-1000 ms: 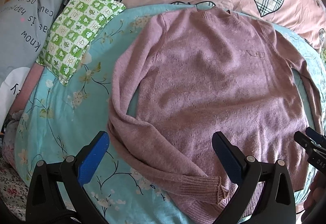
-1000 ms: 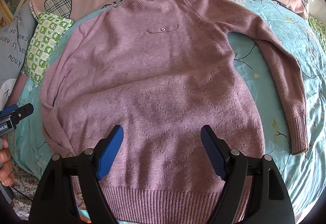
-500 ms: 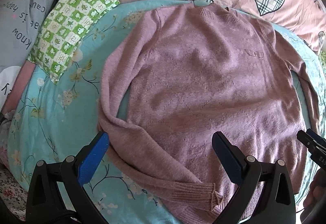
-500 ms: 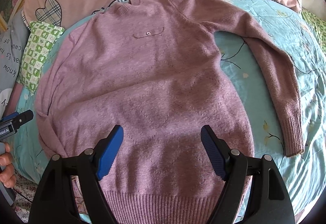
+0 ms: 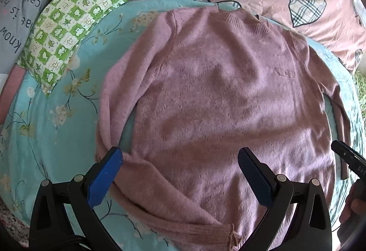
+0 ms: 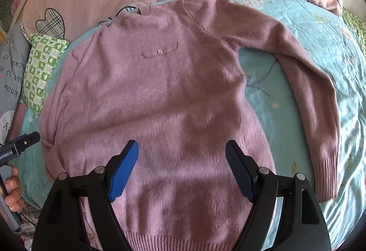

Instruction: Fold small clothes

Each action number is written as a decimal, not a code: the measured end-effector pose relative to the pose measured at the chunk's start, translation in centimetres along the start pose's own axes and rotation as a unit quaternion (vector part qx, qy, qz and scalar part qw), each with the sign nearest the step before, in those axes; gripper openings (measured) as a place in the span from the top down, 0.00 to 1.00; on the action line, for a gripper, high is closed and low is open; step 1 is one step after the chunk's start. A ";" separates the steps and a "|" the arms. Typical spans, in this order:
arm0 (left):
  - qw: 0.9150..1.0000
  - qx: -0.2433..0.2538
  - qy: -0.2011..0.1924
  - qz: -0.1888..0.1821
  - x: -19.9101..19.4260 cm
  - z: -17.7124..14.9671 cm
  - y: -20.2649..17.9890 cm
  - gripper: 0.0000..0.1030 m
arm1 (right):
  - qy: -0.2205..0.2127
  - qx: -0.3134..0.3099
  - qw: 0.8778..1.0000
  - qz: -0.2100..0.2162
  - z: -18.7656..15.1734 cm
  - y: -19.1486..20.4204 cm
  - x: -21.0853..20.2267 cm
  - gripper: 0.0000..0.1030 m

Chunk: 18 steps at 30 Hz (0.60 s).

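1. The sweater (image 5: 217,102) lies flat on the bed (image 5: 57,136), collar far, hem near.
2. The left gripper (image 5: 179,171) hangs spread and empty over the crossed sleeve (image 5: 160,193), nearest it.
3. The right gripper (image 6: 181,166) gapes empty over the hem.

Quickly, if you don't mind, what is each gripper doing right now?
Left gripper: open, holding nothing, above the pink sweater.
Right gripper: open, holding nothing, above the sweater's lower body.

Bright daylight, soft overall. Dappled shadows fall across the sweater (image 6: 173,95), with striped sunlight on the sheet (image 6: 350,136) at far right. Both views bulge with fisheye distortion, darken at the corners, and look slightly blurred.
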State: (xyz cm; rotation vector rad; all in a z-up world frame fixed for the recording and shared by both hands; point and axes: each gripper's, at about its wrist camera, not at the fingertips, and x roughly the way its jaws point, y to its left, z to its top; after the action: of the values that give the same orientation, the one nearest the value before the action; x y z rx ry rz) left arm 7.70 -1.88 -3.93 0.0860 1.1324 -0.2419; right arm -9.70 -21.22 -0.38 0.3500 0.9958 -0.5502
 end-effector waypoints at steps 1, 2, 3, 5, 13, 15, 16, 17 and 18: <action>1.000 -0.002 0.007 -0.007 0.4 0.4 0.2 0.02 | 0.002 0.000 1.000 0.003 0.4 0.0 0.2 0.24; 1.000 -0.008 0.011 -0.017 0.7 0.7 0.4 0.02 | 0.002 -0.002 1.000 0.006 0.8 0.0 0.4 0.24; 0.999 -0.014 0.015 -0.026 1.0 1.1 0.5 0.02 | 0.003 -0.005 1.000 0.009 1.4 0.1 0.7 0.24; 0.999 -0.018 0.021 -0.033 1.5 1.8 0.7 0.02 | 0.004 -0.014 1.000 0.010 2.2 0.2 1.1 0.24; 0.999 -0.026 0.007 -0.040 2.4 4.6 1.0 0.02 | 0.001 -0.031 0.999 0.024 6.5 0.3 2.5 0.24; 0.999 -0.014 -0.003 -0.038 2.6 5.9 1.0 0.02 | -0.001 -0.038 0.999 0.026 7.9 0.3 2.9 0.24; 0.999 -0.007 -0.008 -0.038 2.8 6.9 1.0 0.02 | -0.002 -0.041 0.999 0.027 8.6 0.2 3.1 0.24; 0.999 -0.002 -0.011 -0.040 2.9 7.6 1.0 0.02 | -0.004 -0.046 0.999 0.027 9.5 0.2 3.2 0.24; 0.999 0.003 -0.013 -0.041 3.1 8.5 1.1 0.02 | -0.009 -0.051 0.998 0.027 10.7 0.1 3.4 0.24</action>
State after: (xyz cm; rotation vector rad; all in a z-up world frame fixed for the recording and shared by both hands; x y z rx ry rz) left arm 16.70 -2.87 -3.23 0.0413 1.1111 -0.3191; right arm -0.77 -27.57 2.14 0.2789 0.9907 -0.4516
